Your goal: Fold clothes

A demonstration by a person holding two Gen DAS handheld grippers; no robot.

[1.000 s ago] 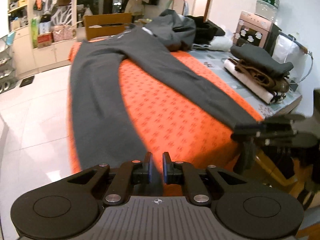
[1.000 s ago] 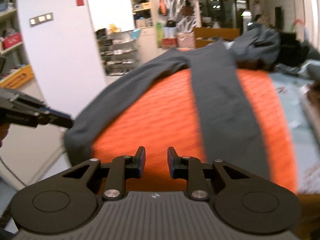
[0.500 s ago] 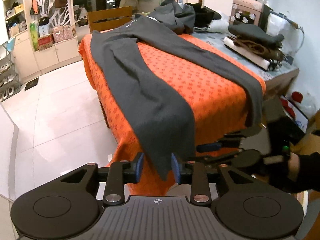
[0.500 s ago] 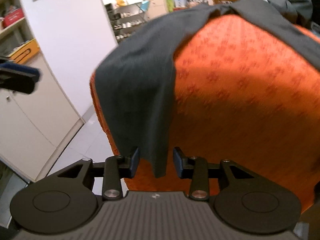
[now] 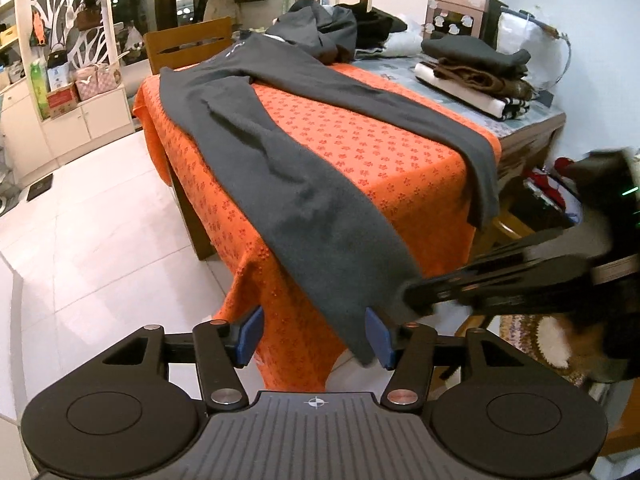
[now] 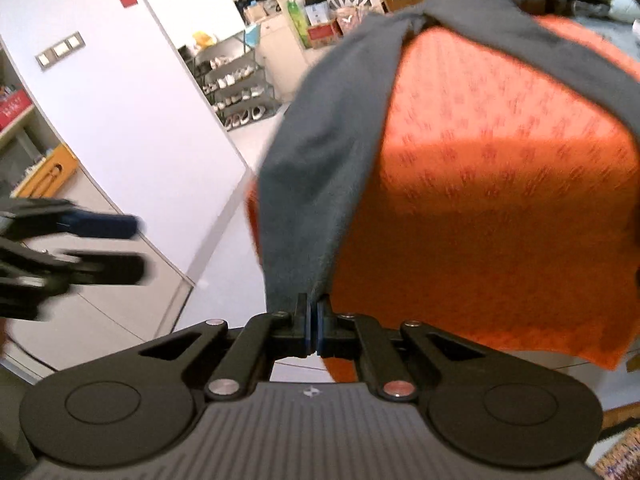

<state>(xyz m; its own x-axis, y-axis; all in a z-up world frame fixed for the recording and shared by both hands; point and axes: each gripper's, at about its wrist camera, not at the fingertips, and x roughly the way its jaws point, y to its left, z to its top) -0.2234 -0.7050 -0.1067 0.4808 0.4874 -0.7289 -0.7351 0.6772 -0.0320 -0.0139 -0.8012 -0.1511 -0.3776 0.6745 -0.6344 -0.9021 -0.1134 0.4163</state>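
Fingers (image 6: 313, 330) of the right gripper are being clenched on the trouser hem (image 6: 298, 280); left fingers (image 5: 250, 334), spread, should be closed on the hem's free corner.

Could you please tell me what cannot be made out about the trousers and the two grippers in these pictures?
- Waistband of the dark grey trousers: left wrist view, covered by the heap of clothes.
- Right gripper: its pinch on the hem shows only in its own view; motion-blurred in the left wrist view.
- Left gripper: blurred and cut off by the left edge in the right wrist view.
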